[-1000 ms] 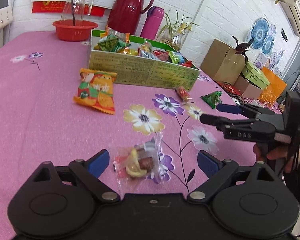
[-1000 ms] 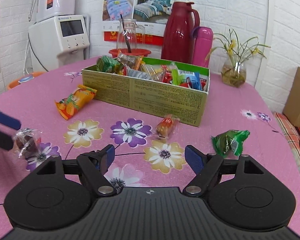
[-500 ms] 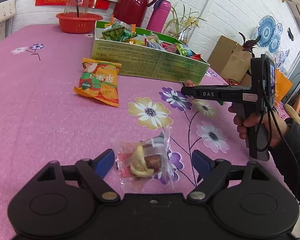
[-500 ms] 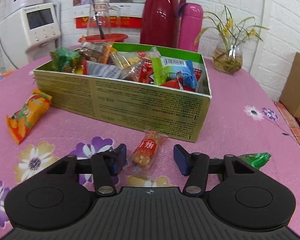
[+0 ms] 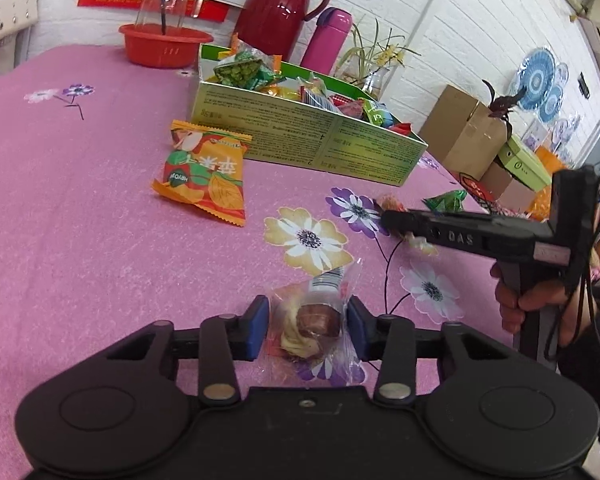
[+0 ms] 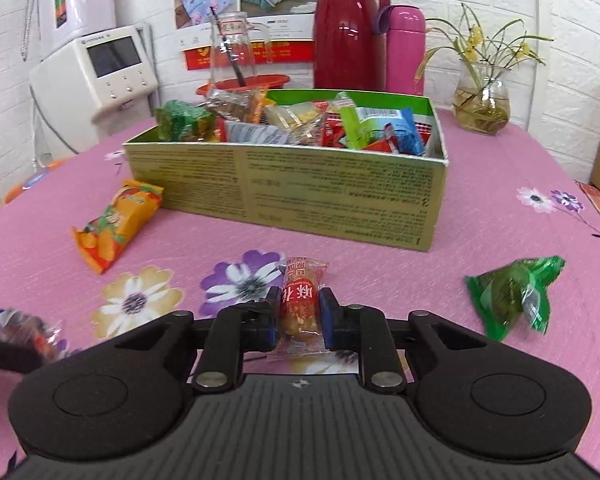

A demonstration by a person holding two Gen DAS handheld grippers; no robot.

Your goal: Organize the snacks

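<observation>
My left gripper [image 5: 306, 326] is shut on a clear-wrapped pastry [image 5: 312, 324] that rests on the pink flowered tablecloth [image 5: 80, 240]. My right gripper [image 6: 300, 318] is shut on a red-and-orange wrapped snack [image 6: 302, 304], also down on the cloth. From the left wrist view the right gripper [image 5: 388, 218] shows side-on at the right, held by a hand [image 5: 540, 308]. Behind stands the green cardboard box [image 6: 340, 200] with several snacks inside. An orange snack bag [image 6: 116, 224] lies left of the box and a green packet [image 6: 516, 296] lies at the right.
A red thermos [image 6: 348, 28], a pink bottle [image 6: 406, 48], a red bowl [image 5: 164, 46] with a glass jug and a glass vase with a plant [image 6: 480, 100] line the table's back edge. A white appliance [image 6: 96, 76] stands at the left. Cardboard boxes [image 5: 464, 136] sit off the right side.
Both grippers went from wide open to shut, the left on the clear-wrapped pastry, the right on the red-and-orange snack. The right gripper moved forward toward the box to reach its snack.
</observation>
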